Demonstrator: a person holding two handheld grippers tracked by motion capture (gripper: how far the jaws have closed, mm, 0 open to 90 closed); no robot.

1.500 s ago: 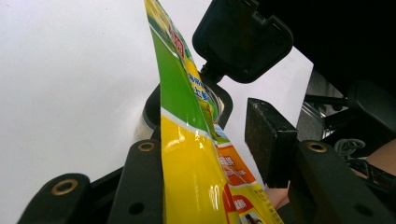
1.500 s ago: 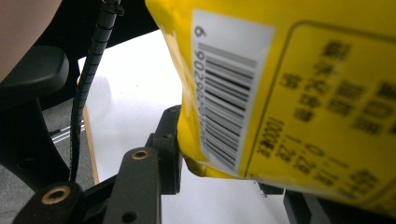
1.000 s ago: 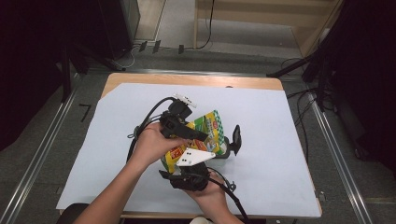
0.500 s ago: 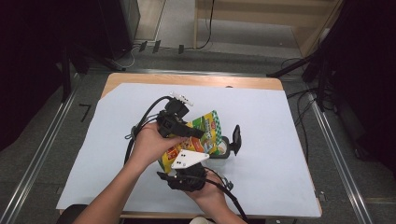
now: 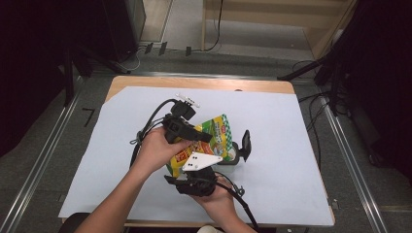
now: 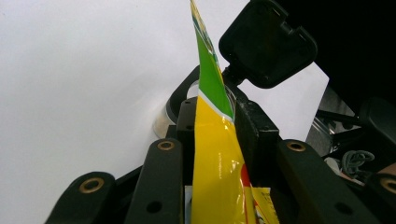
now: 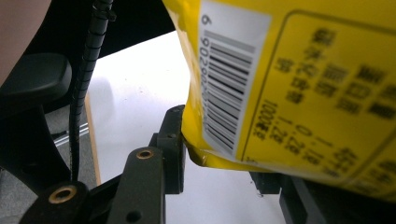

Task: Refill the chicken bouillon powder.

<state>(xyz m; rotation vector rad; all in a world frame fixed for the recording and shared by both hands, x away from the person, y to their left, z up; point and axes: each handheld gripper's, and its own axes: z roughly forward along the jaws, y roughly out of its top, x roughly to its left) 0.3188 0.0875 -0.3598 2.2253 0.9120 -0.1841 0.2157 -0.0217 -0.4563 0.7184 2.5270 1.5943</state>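
Note:
A yellow and green printed pouch [image 5: 219,129] is held up over the table between both grippers. My left gripper [image 5: 206,138] reaches in from the left. Its jaws have just been opening a little, and the pouch's thin edge [image 6: 215,158] still stands pinched between its pads [image 6: 187,122]. My right gripper [image 5: 195,169], under its white three-cornered plate, comes from below. In its own view the pouch's barcode side [image 7: 303,84] sits between its jaws, with the left pad [image 7: 173,142] against the bottom corner. A small clear jar [image 5: 232,156] with a raised black lid [image 5: 245,143] stands beside the pouch.
A pale sheet [image 5: 286,126] covers the wooden table [image 5: 194,82]. Metal rails [image 5: 350,165] run along both sides. Dark equipment and floor cables [image 5: 145,48] lie beyond the far edge. The jar's lid [image 6: 268,44] rises close to the left gripper's tips.

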